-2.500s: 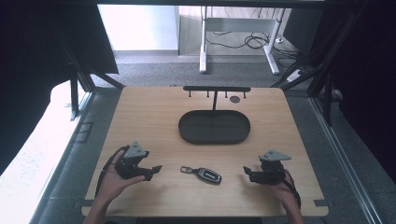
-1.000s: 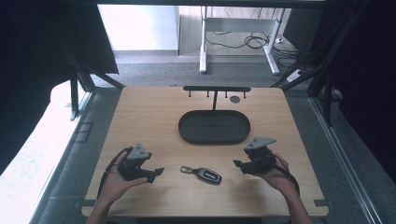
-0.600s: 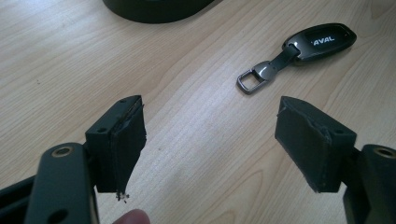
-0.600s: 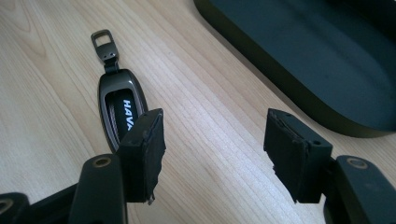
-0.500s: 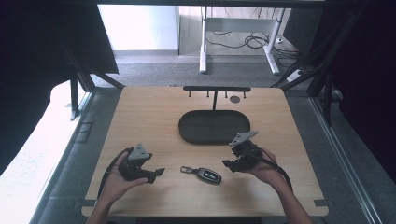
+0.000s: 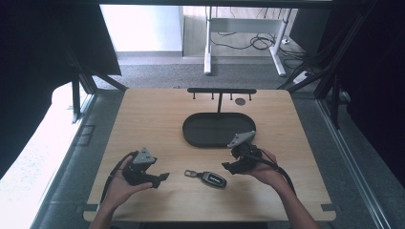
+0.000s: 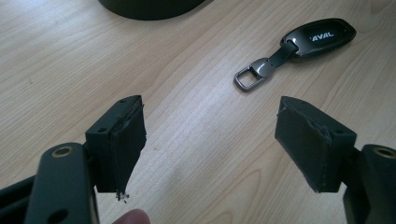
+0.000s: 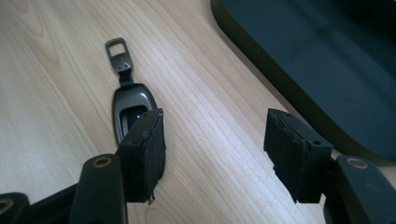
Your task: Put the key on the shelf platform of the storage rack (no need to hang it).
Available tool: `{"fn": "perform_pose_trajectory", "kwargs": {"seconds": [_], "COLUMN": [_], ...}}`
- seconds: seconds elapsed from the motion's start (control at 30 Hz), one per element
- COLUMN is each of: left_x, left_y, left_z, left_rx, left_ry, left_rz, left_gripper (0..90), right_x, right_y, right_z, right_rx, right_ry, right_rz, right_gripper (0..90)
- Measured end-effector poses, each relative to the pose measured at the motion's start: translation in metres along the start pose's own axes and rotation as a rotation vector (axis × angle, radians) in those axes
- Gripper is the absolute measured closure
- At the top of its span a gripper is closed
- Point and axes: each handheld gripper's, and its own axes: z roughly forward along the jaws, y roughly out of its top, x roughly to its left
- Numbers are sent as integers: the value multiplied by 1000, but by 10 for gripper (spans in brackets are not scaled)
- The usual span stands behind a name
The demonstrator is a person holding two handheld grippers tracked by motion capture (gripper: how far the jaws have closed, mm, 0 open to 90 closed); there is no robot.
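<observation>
Left gripper (image 6: 162,177) near desk (image 6: 157,119) edge, fingers wide apart, empty, aimed at key fob (image 6: 208,177), likely waiting. Right gripper (image 6: 228,166) beside fob, fingers spread, empty, probably lining up grasp. Tray (image 6: 210,131) beyond, likely destination.

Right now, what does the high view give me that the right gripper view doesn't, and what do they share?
High view alone: the whole table, the key rack behind the tray, the left gripper and both hands.

Right gripper view alone: its own open jaws close up, one pad overlapping the key fob's near end.

Both: the key fob with its metal clip, the black tray, and the light wood.
</observation>
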Motion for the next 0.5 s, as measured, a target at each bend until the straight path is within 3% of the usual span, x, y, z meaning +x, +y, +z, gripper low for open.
{"fn": "perform_pose_trajectory", "kwargs": {"seconds": [0.5], "left_x": [-2], "left_y": [1], "left_z": [2], "left_rx": [4], "left_ry": [-5], "left_rz": [9], "left_gripper": [248], "right_x": [15], "right_y": [28], "right_z": [13], "right_rx": [62], "right_ry": [37], "right_rz": [-69], "right_gripper": [387]}}
